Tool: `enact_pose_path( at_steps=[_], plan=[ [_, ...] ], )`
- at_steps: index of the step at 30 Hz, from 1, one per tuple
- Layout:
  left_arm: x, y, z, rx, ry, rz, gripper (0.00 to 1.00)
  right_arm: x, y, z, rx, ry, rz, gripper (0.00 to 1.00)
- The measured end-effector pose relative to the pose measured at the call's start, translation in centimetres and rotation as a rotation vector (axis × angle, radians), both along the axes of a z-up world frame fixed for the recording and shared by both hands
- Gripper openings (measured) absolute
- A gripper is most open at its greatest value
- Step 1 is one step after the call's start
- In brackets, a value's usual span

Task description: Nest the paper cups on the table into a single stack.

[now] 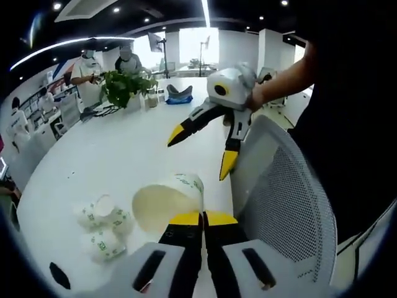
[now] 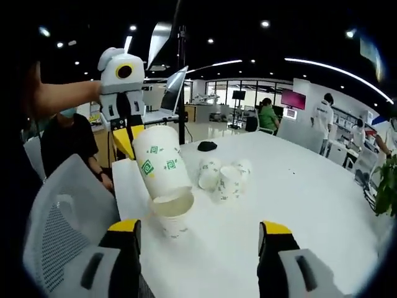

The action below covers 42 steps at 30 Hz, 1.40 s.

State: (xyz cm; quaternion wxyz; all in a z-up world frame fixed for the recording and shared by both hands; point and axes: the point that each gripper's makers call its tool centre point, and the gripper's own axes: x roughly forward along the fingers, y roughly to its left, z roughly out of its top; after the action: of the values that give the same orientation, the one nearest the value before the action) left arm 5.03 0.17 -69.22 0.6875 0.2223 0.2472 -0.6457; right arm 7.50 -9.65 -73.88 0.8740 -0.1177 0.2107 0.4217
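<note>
The left gripper [image 2: 127,139] has its jaws clamped on a paper cup [image 2: 162,162], tilted over another cup [image 2: 171,217] standing on the tabletop [image 2: 298,205], presumably to nest it. The right gripper [image 2: 198,239], jaws apart, waits. Loose cups [image 2: 224,177] lie nearby.

The white table [image 2: 310,205] carries a group of paper cups [image 2: 224,177]; a potted plant [image 1: 124,90] stands far across it.
</note>
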Motion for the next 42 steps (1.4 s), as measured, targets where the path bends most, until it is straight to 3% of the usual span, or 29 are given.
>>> enact_pose_path(
  at_steps=[13, 25, 42],
  plan=[
    [0.6, 0.6, -1.0, 0.107, -0.034, -0.042, 0.00, -0.2, -0.4, -0.3, 0.043, 0.005, -0.058, 1.00],
    [0.6, 0.2, -1.8, 0.184, -0.056, -0.105, 0.00, -0.9, -0.3, -1.5, 0.019, 0.027, -0.065, 1.00],
    [0.6, -0.3, -3.5, 0.283, -0.081, -0.173, 0.00, -0.8, -0.5, -1.3, 0.056, 0.042, -0.095, 0.97]
  ],
)
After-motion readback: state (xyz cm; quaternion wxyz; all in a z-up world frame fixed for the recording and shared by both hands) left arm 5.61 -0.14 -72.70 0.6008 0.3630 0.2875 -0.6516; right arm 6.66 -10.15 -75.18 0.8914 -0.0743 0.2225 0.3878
